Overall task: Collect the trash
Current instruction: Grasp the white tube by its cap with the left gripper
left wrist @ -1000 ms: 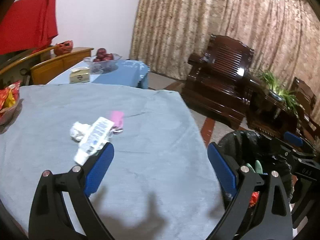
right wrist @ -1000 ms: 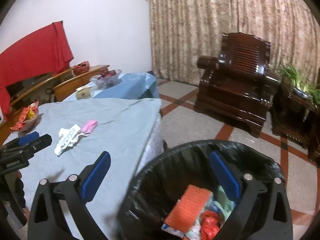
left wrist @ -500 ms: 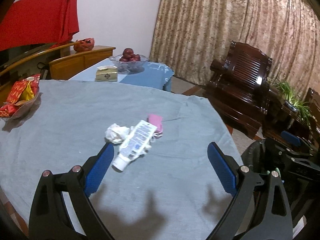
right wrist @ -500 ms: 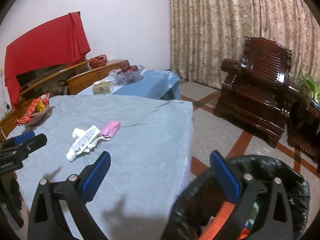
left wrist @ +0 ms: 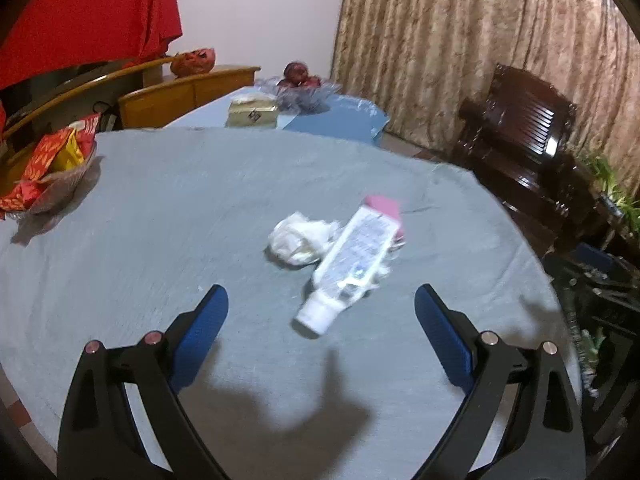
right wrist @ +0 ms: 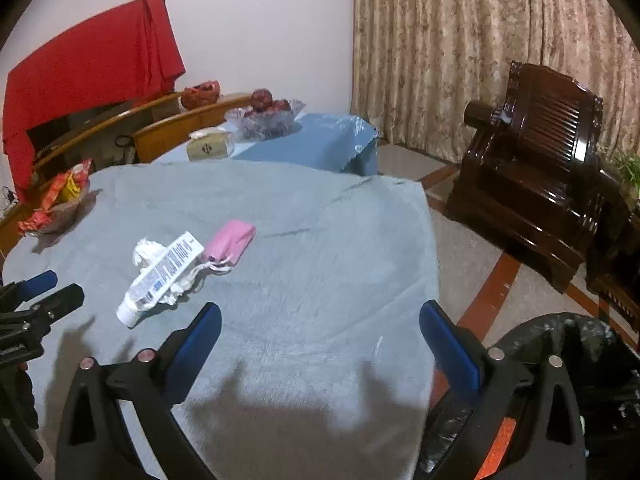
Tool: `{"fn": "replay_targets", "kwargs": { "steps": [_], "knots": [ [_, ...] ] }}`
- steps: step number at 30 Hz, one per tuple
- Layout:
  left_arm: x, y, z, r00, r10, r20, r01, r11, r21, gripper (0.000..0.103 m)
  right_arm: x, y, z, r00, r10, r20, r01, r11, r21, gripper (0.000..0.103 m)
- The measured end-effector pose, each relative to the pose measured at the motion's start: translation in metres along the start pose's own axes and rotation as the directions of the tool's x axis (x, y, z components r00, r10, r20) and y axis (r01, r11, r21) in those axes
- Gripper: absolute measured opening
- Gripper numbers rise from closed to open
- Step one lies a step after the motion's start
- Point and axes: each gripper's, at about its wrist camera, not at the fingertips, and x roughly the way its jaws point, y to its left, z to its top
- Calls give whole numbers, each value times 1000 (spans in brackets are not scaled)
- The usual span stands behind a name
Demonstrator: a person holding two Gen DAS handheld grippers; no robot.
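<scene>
Now both my left tool (left wrist: 320,312) and right tool (right wrist: 320,332) hang spread and empty over the bench (left wrist: 160,240), the white tube (left wrist: 352,264) at twelve o'clock, touching crumpled tissue (left wrist: 296,236).

A white squeeze tube with blue print (right wrist: 160,276) lies on the pale blue-grey tablecloth (right wrist: 320,240) at centre left, beside a pink fabric pouch (right wrist: 230,240); beige floral-patterned curtains (right wrist: 460,52) fill the upper right.
</scene>
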Motion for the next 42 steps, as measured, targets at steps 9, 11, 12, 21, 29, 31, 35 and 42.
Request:
{"fn": "replay_targets", "kwargs": {
  "steps": [9,11,12,21,29,31,35,42],
  "knots": [
    [52,10,-10,998,2,-70,-2,1000,6,86,25,8,-4,999,4,-34,-4,1000,-1,97],
    [64,9,-11,995,-12,-96,14,1000,20,79,28,9,-3,999,5,-39,-5,1000,-3,97],
    [68,8,-10,995,-12,-104,15,1000,25,78,30,9,-3,999,5,-43,-5,1000,-4,97],
    [96,-1,-13,982,-57,-179,67,996,52,63,38,8,-4,998,9,-60,-9,1000,2,97],
    [90,-7,-14,978,-108,-179,119,991,57,29,41,13,-4,998,18,-65,-18,1000,-1,97],
    [85,-7,-15,979,-108,-173,119,992,51,29,40,15,-4,998,22,-65,-22,1000,-3,97],
    [66,-4,-18,986,-92,-137,96,995,27,29,39,18,-4,998,30,-64,-30,1000,-6,97],
    [31,22,-26,997,12,-77,-15,999,-39,28,41,32,-3,996,69,-64,-70,997,-22,97]
  ]
}}
